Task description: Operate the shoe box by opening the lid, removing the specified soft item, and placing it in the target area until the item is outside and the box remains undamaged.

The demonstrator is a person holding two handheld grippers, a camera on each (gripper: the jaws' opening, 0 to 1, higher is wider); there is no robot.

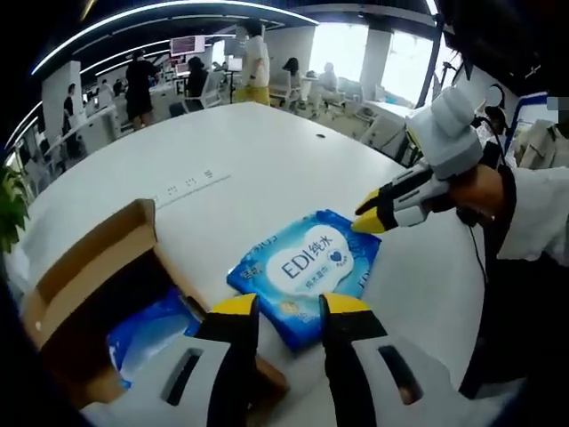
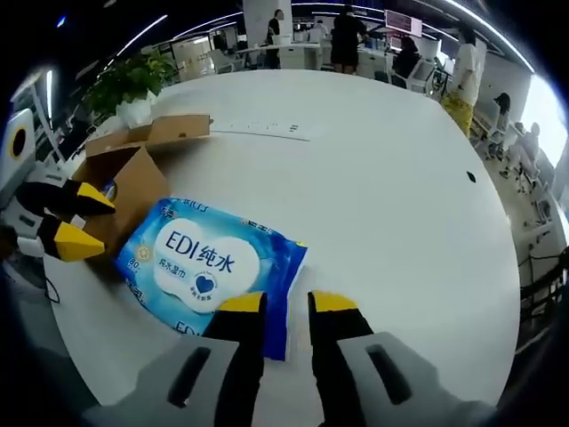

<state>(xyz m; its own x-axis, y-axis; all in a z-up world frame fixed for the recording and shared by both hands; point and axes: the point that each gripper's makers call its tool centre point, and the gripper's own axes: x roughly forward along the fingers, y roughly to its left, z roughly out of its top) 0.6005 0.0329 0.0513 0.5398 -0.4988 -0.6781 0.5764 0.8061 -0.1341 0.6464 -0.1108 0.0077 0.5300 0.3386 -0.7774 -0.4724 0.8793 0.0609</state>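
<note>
White tabletop (image 1: 267, 151) spreads across an open office, with people standing at desks far behind. Left gripper (image 1: 280, 304) has its yellow-tipped jaws parted with nothing between them, hovering just at the near edge of the blue wipes pack (image 1: 307, 267). That pack lies flat on the tabletop, outside the cardboard shoe box (image 1: 84, 267), which sits just beside it with its flap raised; something blue shows inside the box. Right gripper (image 2: 277, 302) likewise has its jaws apart and empty, poised over the pack's corner. In the right gripper view a potted plant (image 2: 133, 80) stands beyond the box.
</note>
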